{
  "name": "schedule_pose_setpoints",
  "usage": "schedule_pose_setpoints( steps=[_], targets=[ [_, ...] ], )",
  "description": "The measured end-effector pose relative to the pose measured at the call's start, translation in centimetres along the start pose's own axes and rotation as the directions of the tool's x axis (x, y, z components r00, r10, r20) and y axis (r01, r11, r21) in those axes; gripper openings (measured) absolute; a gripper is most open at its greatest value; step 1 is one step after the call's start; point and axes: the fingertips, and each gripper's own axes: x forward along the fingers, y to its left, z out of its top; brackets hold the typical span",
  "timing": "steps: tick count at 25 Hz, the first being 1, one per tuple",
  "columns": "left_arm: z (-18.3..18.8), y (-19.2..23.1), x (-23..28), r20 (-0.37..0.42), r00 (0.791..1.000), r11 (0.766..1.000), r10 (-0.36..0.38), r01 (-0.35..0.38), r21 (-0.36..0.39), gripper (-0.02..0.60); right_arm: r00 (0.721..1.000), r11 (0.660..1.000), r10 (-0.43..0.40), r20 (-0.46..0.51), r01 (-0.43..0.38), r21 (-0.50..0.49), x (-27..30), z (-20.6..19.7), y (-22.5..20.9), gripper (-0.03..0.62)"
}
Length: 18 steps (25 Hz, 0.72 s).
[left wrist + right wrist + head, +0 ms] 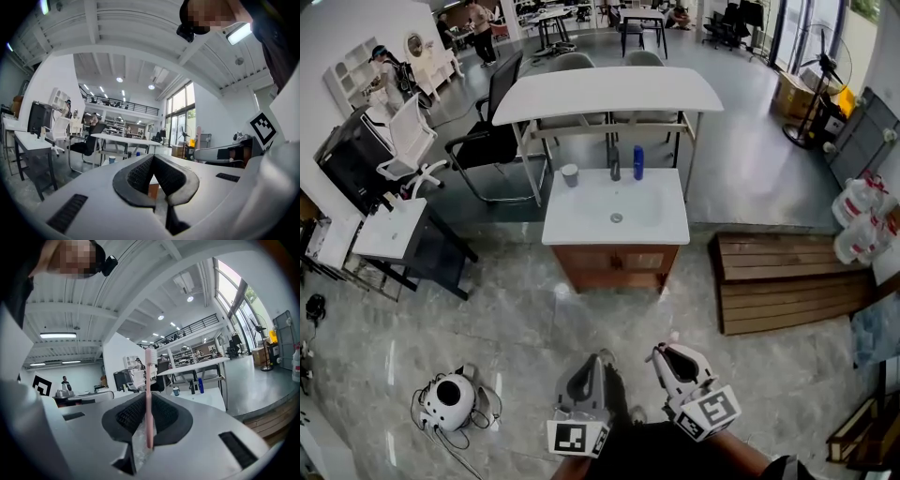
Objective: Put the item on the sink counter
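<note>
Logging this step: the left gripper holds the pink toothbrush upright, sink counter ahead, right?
No: the right gripper holds the pink toothbrush upright, as the right gripper view shows; the left gripper is shut, empty. Sink counter ahead, yes.

Open floor (609,314) leads to the sink table (567,223). Its front lies bare; a cup (570,174), faucet (614,164) and blue bottle (638,162) line the back edge

A long white table (609,94) stands at the back, with a black office chair (492,131) at its left end and a white office chair (411,141) further left. Just in front of the table, a grey cup (570,175) and a blue bottle (638,162) stand upright, apart. A slatted wooden platform (787,281) lies at right, near water jugs (861,216). A round white device (448,403) with cables lies on the floor at lower left.
</note>
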Motion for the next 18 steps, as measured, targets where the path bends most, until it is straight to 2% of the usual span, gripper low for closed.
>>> schedule_pose_setpoints(
  steps=[15, 18],
  targets=[
    [3.0, 11.4, 13.0, 0.025, 1.0, 1.0, -0.013, 0.013, -0.009, 0.015, 1.0, 1.0, -0.018, -0.014, 0.018, -0.014, 16.5, 3.4, -4.7, 0.037],
    [3.6, 13.7, 15.2, 0.03, 1.0, 1.0, -0.007, 0.008, -0.03, 0.015, 1.0, 1.0, -0.015, -0.011, 0.014, -0.011, 19.8, 4.0, -5.2, 0.037]
  ],
)
